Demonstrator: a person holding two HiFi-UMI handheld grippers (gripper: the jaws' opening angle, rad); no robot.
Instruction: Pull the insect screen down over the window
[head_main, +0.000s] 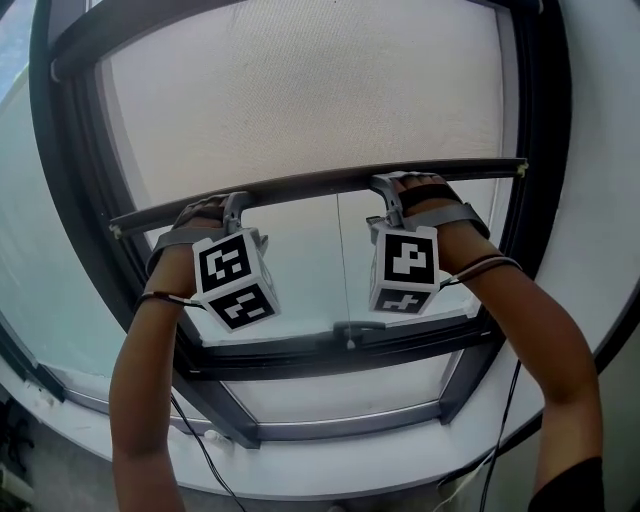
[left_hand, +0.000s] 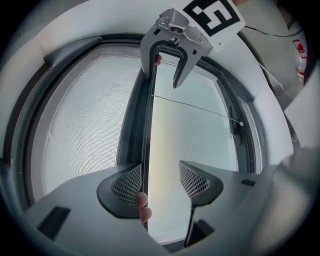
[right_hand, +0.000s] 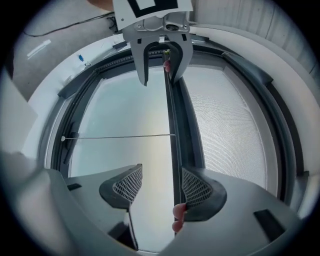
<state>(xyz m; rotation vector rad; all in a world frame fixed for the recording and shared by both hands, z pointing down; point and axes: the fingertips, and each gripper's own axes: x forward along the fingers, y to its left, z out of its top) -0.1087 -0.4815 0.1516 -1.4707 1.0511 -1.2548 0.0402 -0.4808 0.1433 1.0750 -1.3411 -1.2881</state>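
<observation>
Okay, left gripper (left_hand: 160, 176) fingers apart, right gripper (right_hand: 159, 186) fingers apart too, nothing clamped. The insect screen (head_main: 300, 90) hangs roughly half down. Its pull bar (head_main: 320, 183) runs between each pair of fingers, touching only the mesh-side pad (left_hand: 127, 184), with my own fingertip (left_hand: 143, 202) hooked just behind that pad. On the far side of the fingers is bare glass, all the way to the lower frame (head_main: 340, 352). Main risk: the bar is only hooked, so a quick tug could slide it off the pads and the screen would likely snap back up. If one gripper leads, the bar probably tilts and binds in the side tracks. The thin cord (right_hand: 120, 136) beside my right fingers might snag.
</observation>
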